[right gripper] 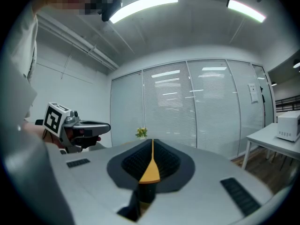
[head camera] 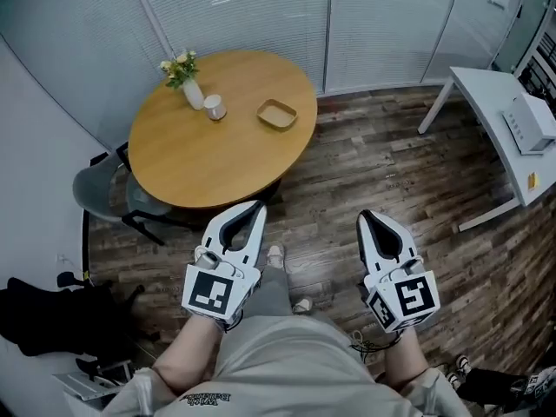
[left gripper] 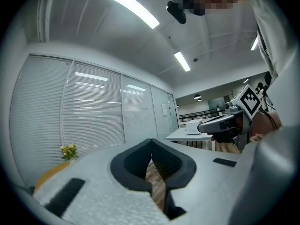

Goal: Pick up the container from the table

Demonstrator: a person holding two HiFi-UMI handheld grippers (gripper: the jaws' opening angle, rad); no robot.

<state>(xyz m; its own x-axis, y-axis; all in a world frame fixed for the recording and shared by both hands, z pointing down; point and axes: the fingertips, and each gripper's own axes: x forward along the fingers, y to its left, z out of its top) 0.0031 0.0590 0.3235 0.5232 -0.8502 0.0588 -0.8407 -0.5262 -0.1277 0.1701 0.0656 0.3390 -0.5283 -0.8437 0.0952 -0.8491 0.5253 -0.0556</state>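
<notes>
Left gripper and right gripper are hanging at 6 o'clock, both clenched on nothing, so I'm judging I need to be closing on the table and opening up before reaching the tan container at 12 o'clock.

lettering on the shirt, low in the head view: two short lines, first word apparently "with", rest too small to read. black-and-white square code markers on cubes of left gripper and right gripper.

chair half under table, desk cropped
</notes>
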